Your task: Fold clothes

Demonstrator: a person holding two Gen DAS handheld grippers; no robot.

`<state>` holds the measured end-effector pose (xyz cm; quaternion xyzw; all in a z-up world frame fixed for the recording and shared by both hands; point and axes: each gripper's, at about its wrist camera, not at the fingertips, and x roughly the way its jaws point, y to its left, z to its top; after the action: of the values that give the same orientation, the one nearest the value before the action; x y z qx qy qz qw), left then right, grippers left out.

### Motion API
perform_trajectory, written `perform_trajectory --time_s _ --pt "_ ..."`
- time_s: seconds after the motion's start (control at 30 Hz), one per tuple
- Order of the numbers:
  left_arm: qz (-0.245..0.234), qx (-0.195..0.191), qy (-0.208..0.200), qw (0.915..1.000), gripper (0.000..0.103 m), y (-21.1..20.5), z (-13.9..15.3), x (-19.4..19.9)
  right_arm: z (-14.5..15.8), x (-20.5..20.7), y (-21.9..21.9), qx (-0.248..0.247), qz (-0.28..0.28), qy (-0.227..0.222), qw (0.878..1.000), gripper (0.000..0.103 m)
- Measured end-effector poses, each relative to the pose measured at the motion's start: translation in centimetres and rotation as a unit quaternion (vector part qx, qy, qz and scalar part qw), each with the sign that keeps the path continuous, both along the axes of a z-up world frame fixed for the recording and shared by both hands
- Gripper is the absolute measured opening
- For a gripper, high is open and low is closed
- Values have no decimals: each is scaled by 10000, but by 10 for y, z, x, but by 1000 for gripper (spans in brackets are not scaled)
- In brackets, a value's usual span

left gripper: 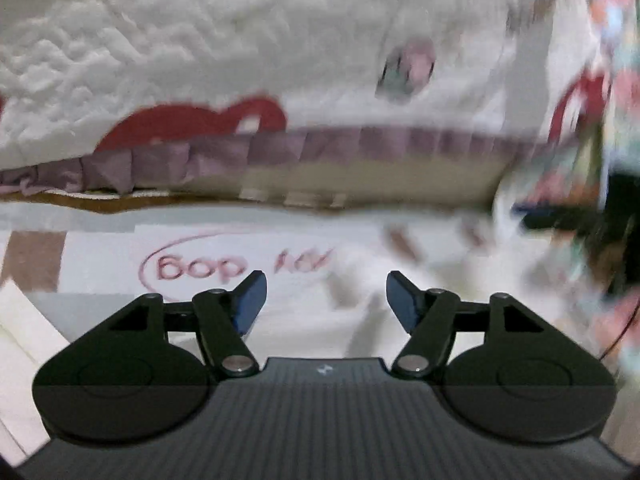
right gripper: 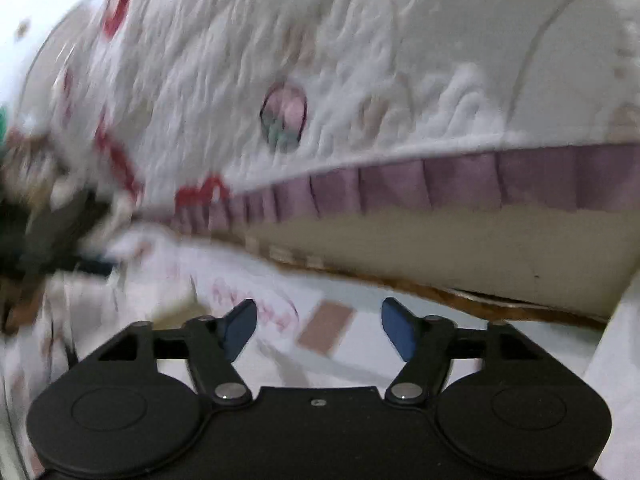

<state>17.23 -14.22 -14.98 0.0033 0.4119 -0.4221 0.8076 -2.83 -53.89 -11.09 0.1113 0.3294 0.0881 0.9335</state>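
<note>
Lettering in pink, ringed by an oval (left gripper: 192, 266), reads roughly "Bop" with blurred strokes after it, on the white cloth (left gripper: 304, 320) lying just past the left gripper (left gripper: 326, 300). That gripper's blue fingers stand apart with nothing between them. At 12 o'clock a white quilt (left gripper: 240, 40) with red shapes runs left to right, its purple frill (left gripper: 360, 144) along the lower edge. At 3 o'clock blurs a colourful garment (left gripper: 616, 60). In the right view the right gripper (right gripper: 319, 326) is likewise spread and empty above the same cloth; pink writing there is too smeared to read.
</note>
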Motion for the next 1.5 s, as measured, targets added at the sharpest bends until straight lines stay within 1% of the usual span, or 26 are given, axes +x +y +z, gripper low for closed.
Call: perform_trajectory --time_s 0.03,0.13,0.27,0.3,0.37,0.4,0.43,0.5,0.57,0.63,0.7,0.77,0.83,0.9,0.93,1.03,1.07,1.1,1.13,1.17,1.2,1.23,1.27,1.3,1.37,1.5 --pt "-163 117 110 9997 66 -2 -4 4 -3 6 -11 77 112 333 9994 74" --pt "-563 75 435 9974 67 2 -11 6 -9 9 -30 400 203 809 9957 74" --pt "-550 -219 787 9951 67 16 -12 0 -28 4 -19 652 518 1431 9862 74" --pt "-644 -262 910 9934 67 19 -11 -5 -34 1 -13 649 606 1581 9834 74" --pt "-995 -72 980 9902 68 17 -13 -13 -43 -11 6 262 963 1860 9775 74" --pt "-1128 133 866 9897 68 16 -13 -19 -47 -20 17 13 1243 1987 9722 71" --pt "-1234 379 687 9892 68 16 -12 -26 -50 -29 27 -200 1505 2111 9656 61" --pt "-1234 704 222 9896 68 15 -8 -36 -55 -49 39 -307 1854 2303 9548 55" --pt "-1028 843 -211 9909 68 15 -2 -36 -50 -63 41 -143 2050 2310 9510 48" --pt "-792 844 -510 9920 68 14 3 -29 -39 -68 36 -132 2064 2207 9532 47" --pt "-744 977 -627 9905 68 8 3 -19 -27 -72 30 -147 2025 2054 9574 47" --pt "-944 1432 -1051 9796 68 -4 0 -19 -14 -67 16 -228 1639 1627 9727 47" --pt "-1179 1647 -1357 9698 68 -12 -1 -23 -8 -63 6 -84 1355 1307 9821 54" --pt "-1183 1629 -1217 9719 68 -13 0 -20 -11 -58 0 155 1254 1162 9851 63" --pt "-1163 1564 -1093 9747 68 -10 1 -18 -16 -56 3 179 1258 1171 9850 63" --pt "-1445 1388 -212 9795 74 2 -4 -9 -36 -49 19 89 1106 1134 9873 65" --pt "-1607 1513 63 9753 81 5 -10 -8 -44 -48 24 59 983 1084 9892 67" --pt "-1794 1720 321 9681 81 7 -17 -8 -48 -47 28 42 885 1038 9906 73" --pt "-1910 1959 260 9615 81 8 -21 -12 -47 -48 34 59 857 1001 9913 73" --pt "-2016 2174 -24 9550 81 11 -22 -20 -45 -49 40 76 828 965 9919 73" --pt "-2081 2252 -220 9516 81 14 -20 -26 -44 -50 46 93 799 928 9924 63" --pt "-2122 2274 -358 9497 81 17 -17 -30 -42 -51 51 110 771 892 9930 35" --pt "-2095 2204 -404 9518 81 21 -13 -32 -41 -52 57 127 742 855 9935 13" --pt "-2035 2091 -408 9556 81 25 -8 -32 -39 -53 63 144 713 819 9940 8" --pt "-1869 1845 -512 9635 81 33 4 -30 -33 -58 74 156 726 737 9945 7" --pt "-1201 1220 -644 9831 81 43 18 -14 -7 -94 67 -483 956 969 9895 7"
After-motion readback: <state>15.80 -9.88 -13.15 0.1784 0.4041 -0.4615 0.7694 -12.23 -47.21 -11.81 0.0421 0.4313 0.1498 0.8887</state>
